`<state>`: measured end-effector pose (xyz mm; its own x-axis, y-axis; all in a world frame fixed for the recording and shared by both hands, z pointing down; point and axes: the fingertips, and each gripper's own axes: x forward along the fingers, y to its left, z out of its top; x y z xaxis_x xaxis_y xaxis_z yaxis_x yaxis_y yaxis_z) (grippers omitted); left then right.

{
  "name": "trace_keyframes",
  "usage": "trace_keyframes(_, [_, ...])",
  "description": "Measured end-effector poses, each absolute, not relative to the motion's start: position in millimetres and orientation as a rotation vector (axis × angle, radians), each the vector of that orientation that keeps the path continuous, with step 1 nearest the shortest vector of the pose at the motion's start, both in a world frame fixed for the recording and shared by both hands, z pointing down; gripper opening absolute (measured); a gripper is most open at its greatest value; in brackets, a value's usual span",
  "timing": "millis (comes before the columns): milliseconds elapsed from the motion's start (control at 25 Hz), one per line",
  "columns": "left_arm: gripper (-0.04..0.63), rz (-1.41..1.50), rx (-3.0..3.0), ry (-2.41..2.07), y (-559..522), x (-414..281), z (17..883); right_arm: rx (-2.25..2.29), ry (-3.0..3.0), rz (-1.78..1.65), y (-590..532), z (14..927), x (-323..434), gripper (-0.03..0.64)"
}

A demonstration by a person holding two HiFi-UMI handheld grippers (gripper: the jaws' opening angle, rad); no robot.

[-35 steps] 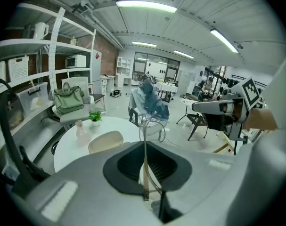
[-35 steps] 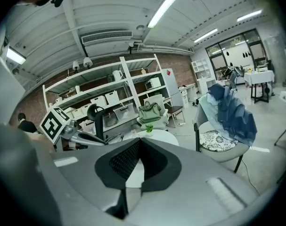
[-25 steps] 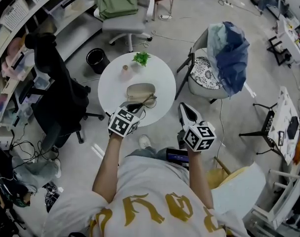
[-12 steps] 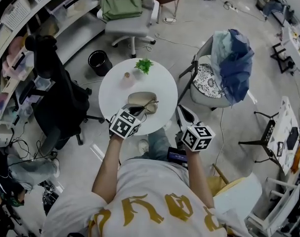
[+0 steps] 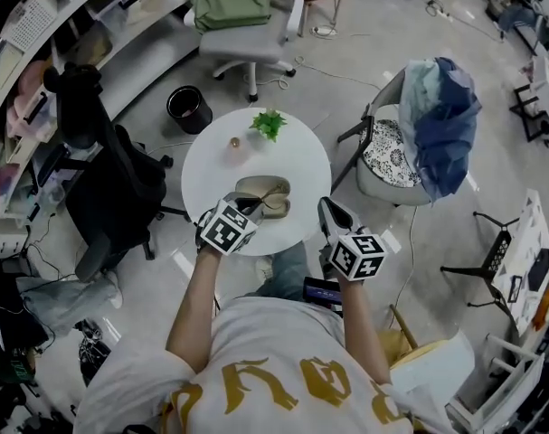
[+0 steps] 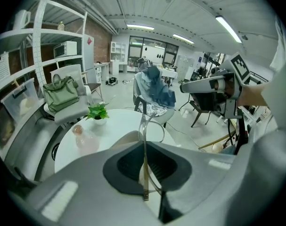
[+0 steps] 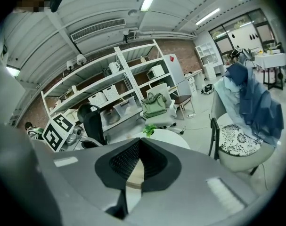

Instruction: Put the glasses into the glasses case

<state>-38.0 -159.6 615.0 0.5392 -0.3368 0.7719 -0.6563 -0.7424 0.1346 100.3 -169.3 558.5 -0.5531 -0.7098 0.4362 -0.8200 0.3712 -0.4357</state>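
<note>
Glasses [image 6: 143, 131] jut lens-first from clamped left tongs [image 6: 143, 173].

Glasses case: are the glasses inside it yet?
Almost. Done: the glasses are picked up. In hand: the left tool is shut on one of their arms and holds them right at the tan case on the white table. Left to do: settle them inside and let go. The right tool is shut and holds nothing.

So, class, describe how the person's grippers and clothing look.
The left gripper and right gripper each carry a white cube with black square markers. Grey bodies taper to dark ribbed pads. The person wears a white short-sleeved T-shirt with gold lettering.
</note>
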Motion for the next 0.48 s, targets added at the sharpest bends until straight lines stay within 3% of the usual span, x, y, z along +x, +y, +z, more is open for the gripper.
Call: trace_keyframes(480, [0.017, 1.319, 2.326, -0.67, -176, -43, 669, 1.307, -2.4, 1.026, -188, 589, 109, 0.023])
